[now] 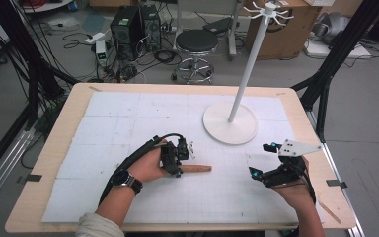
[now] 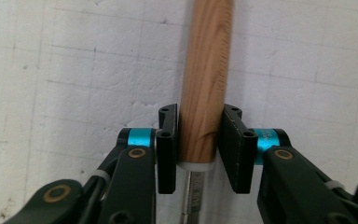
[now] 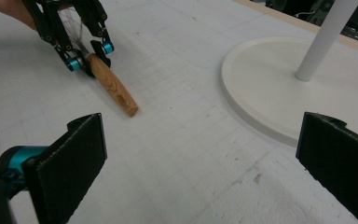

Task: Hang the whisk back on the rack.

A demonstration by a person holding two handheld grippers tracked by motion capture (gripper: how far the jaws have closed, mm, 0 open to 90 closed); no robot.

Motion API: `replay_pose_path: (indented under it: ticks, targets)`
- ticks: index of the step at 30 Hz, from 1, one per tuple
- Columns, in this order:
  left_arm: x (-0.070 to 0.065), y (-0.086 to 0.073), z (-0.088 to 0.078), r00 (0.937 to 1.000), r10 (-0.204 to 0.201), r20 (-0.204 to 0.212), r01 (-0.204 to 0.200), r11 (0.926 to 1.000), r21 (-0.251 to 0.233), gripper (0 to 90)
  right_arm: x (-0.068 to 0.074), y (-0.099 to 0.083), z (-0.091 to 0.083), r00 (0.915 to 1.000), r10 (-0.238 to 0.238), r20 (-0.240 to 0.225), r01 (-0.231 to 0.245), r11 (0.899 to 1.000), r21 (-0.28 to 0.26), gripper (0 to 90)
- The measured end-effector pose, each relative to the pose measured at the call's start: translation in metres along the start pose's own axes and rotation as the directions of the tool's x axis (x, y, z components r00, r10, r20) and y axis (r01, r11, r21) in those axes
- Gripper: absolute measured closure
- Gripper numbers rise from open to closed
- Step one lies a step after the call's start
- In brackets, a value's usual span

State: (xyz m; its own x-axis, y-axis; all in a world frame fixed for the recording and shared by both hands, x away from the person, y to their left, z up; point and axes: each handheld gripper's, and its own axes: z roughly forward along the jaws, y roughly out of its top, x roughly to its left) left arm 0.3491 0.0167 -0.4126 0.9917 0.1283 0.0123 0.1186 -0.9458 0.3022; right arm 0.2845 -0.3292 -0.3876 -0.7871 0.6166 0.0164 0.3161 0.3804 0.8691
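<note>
— Left gripper view: the left gripper [image 2: 199,144] has its jaws clenched on the wooden handle [image 2: 205,79], lying mid-surface toward the near edge.
— Grasp step, then; I'd lift next. The right gripper [image 3: 200,163] gapes wide, empty.

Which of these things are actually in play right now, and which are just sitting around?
In play:
- wooden handle, lying on the mat
- left claw, shut on that handle
- right claw, open, holding nothing

Just sitting around:
- white stand
- stool
- computer tower
- cardboard box

No legible text (handle marks blurred)
</note>
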Motion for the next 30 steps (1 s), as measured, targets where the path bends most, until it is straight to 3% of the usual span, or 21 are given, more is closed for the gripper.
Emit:
replay_pose_path:
  ticks: [6,10,11,12,13,16,17,18,19,20,22,24,25,26,27,30]
  targets:
    - [-0.002,0.0,-0.005,0.9997,0.018,-0.018,-0.018,0.9998,-0.011,71.2,-0.001,-0.001,-0.002,1.0,0.006,0.002,-0.006,1.0,-0.007,0.6]
    - [0.0,-0.004,-0.02,0.9995,-0.017,-0.027,0.014,0.9942,-0.107,71.2,-0.002,-0.001,-0.003,1.0,0.004,0.002,-0.003,1.0,-0.011,0.6]
    - [0.001,-0.006,-0.03,0.9993,-0.034,-0.016,0.03,0.9859,-0.164,71.2,-0.002,-0.001,-0.003,1.0,0.004,0.001,-0.004,1.0,-0.011,0.6]
    - [0.001,-0.006,-0.03,0.9993,-0.034,-0.016,0.03,0.9859,-0.164,71.2,-0.002,-0.001,-0.003,1.0,0.004,0.001,-0.004,1.0,-0.011,0.6]
    - [0.001,-0.008,-0.04,0.999,-0.044,-0.008,0.041,0.9744,-0.221,71.2,-0.001,0.0,-0.002,1.0,0.005,0.0,-0.005,1.0,-0.008,0.6]
    - [0.002,-0.009,-0.057,0.9983,-0.058,0.007,0.057,0.9502,-0.306,71.2,-0.001,0.0,-0.002,1.0,0.003,-0.001,-0.003,1.0,-0.007,0.6]
    - [0.002,-0.009,-0.057,0.9983,-0.058,0.007,0.057,0.9502,-0.306,71.2,0.0,0.0,-0.001,1.0,0.005,-0.001,-0.005,1.0,-0.006,0.6]
    - [0.002,-0.01,-0.062,0.9982,-0.059,0.011,0.059,0.9417,-0.331,71.2,0.0,0.0,-0.001,1.0,0.002,-0.002,-0.002,1.0,-0.007,0.6]
    - [0.002,-0.01,-0.072,0.9976,-0.068,0.016,0.069,0.9249,-0.374,71.2,0.0,0.0,-0.001,1.0,0.002,-0.002,-0.002,1.0,-0.007,0.6]
    - [0.002,-0.01,-0.072,0.9976,-0.068,0.016,0.069,0.9249,-0.374,71.2,0.0,0.0,-0.001,1.0,0.002,0.0,-0.002,1.0,-0.006,0.7]
    - [0.002,-0.008,-0.08,0.9973,-0.07,0.019,0.072,0.912,-0.404,71.2,0.0,0.0,0.0,1.0,0.0,-0.001,0.0,1.0,-0.006,0.6]
    - [0.003,-0.005,-0.092,0.9979,-0.063,0.019,0.064,0.8929,-0.446,71.2,0.0,0.001,0.0,1.0,-0.003,-0.001,0.003,1.0,-0.006,0.6]
    - [0.003,-0.005,-0.092,0.9979,-0.063,0.019,0.064,0.8929,-0.446,71.2,0.0,0.001,0.0,1.0,-0.001,-0.003,0.001,1.0,-0.006,0.6]
    - [0.004,-0.005,-0.097,0.9968,-0.069,0.04,0.08,0.8683,-0.49,71.2,0.0,0.0,0.0,1.0,0.0,-0.002,0.0,1.0,-0.005,0.6]
    - [0.004,-0.004,-0.101,0.9971,-0.062,0.043,0.075,0.8614,-0.502,71.2,0.0,0.0,0.0,1.0,0.001,-0.001,-0.001,1.0,-0.007,0.6]
    - [0.005,-0.002,-0.105,0.9973,-0.063,0.038,0.074,0.8553,-0.513,71.2,-0.001,0.0,-0.001,1.0,0.004,-0.004,-0.004,1.0,-0.008,0.6]
